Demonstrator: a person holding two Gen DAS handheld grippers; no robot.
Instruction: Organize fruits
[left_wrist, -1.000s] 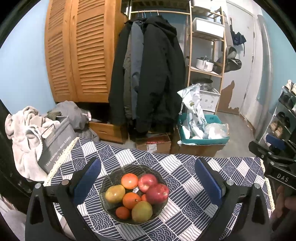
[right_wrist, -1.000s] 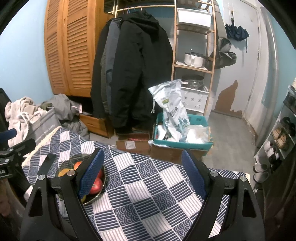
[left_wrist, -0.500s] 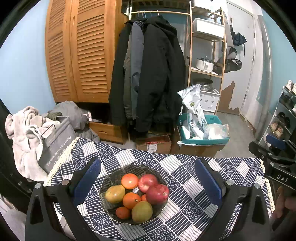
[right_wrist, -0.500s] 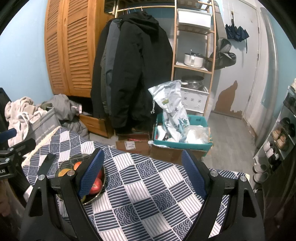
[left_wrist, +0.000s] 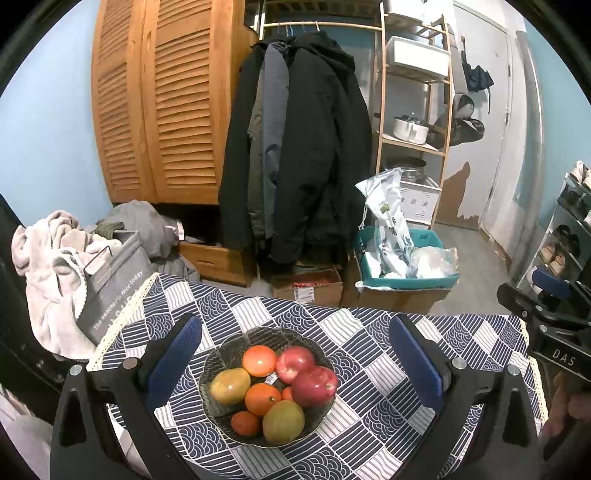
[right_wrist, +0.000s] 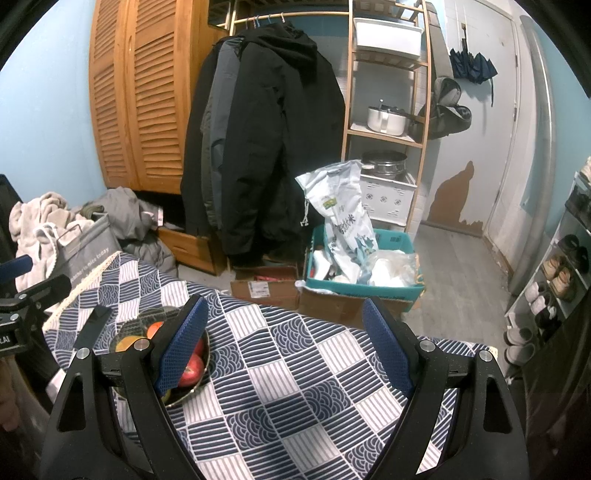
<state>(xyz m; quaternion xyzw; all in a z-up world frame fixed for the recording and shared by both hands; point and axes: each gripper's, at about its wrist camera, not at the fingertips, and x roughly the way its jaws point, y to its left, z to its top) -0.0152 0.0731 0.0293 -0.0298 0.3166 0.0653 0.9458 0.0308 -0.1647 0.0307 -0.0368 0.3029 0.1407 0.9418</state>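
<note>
A dark patterned bowl (left_wrist: 225, 354) sits on the blue-and-white tablecloth (left_wrist: 369, 332), filled with fruit: two red apples (left_wrist: 314, 386), several oranges (left_wrist: 259, 360) and two yellow-green mangoes (left_wrist: 283, 421). My left gripper (left_wrist: 295, 354) hovers over the bowl, open, its blue pads on either side of it without touching. My right gripper (right_wrist: 282, 343) is open above bare cloth to the right of the bowl (right_wrist: 147, 319), whose apple (right_wrist: 191, 370) shows behind its left finger (right_wrist: 181, 347). The right gripper's body also shows at the left wrist view's right edge (left_wrist: 546, 321).
Past the table's far edge stand a grey bag with laundry (left_wrist: 110, 280), cardboard boxes (left_wrist: 306, 290), a teal bin of plastic bags (left_wrist: 402, 273), hanging coats (left_wrist: 303, 147) and a wooden shelf (left_wrist: 413, 110). A shoe rack (right_wrist: 569, 266) is on the right.
</note>
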